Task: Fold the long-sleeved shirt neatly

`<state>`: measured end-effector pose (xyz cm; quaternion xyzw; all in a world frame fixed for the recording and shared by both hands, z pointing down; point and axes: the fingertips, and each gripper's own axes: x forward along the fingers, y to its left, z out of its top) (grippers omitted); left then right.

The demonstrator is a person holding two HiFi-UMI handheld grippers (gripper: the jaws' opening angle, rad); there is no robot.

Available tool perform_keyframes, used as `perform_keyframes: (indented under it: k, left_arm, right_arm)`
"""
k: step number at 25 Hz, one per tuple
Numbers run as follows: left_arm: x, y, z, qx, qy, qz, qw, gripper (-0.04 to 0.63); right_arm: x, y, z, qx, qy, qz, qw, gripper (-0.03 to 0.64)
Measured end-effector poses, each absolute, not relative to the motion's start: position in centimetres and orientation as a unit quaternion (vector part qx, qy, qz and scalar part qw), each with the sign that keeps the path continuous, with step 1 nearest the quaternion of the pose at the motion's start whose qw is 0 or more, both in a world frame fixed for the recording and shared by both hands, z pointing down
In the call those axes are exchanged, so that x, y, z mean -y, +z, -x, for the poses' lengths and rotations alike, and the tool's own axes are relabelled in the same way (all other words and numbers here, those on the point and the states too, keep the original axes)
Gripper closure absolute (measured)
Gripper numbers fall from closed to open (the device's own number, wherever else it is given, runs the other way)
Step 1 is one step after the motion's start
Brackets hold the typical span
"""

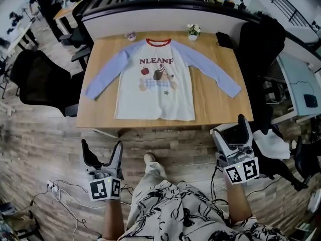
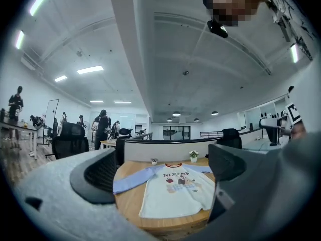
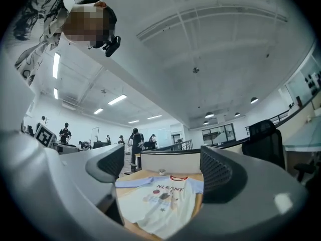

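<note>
White-bodied, with lavender sleeves and a red collar, the long-sleeved shirt (image 1: 155, 84) lies face up and flat on the wooden table (image 1: 210, 107), collar toward the far edge, hem along the near edge, both sleeves slanting out toward the left and right edges. Nothing is folded yet. The left gripper (image 1: 102, 147) and the right gripper (image 1: 230, 130) hang short of the near edge, well apart from the cloth. Each gripper view shows its jaws spread wide with only the distant shirt framed between them, so both are empty. The step in hand looks like the approach for the first fold. To do it well, bring each gripper in low over the table, pinch the cloth near a cuff or shoulder, lift just enough to clear the body, and lay the left sleeve (image 1: 105, 74) and right sleeve (image 1: 215, 72) across the chest with edges parallel. Dragging would likely wrinkle the body or pull it over the near edge. The small potted plant (image 1: 193, 31) at the far edge stands just beyond the right shoulder and is best avoided.
</note>
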<state>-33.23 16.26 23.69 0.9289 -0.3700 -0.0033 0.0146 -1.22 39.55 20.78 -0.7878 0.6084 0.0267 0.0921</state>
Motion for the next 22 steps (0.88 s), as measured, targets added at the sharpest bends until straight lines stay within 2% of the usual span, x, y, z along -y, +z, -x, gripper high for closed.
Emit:
perform_keyframes:
  k: [6,14,22]
  left_arm:
    - [-7.8,22.3,32.4,0.351,-0.009,-0.936,0.008,0.035]
    - [-2.1,24.1,31.8,0.345,0.013,-0.938,0.017,0.035]
    - [1.8,25.6,29.0,0.364,0.033,-0.931,0.027,0.035]
  right_arm:
    - [-32.7,19.6,1.2,-0.591,0.032,0.801,0.088,0.152]
    - [-28.5,20.2,1.6,-0.581,0.021,0.811,0.061,0.152]
    - [-23.0,21.1,-2.5,-0.589,0.012,0.805,0.065,0.152]
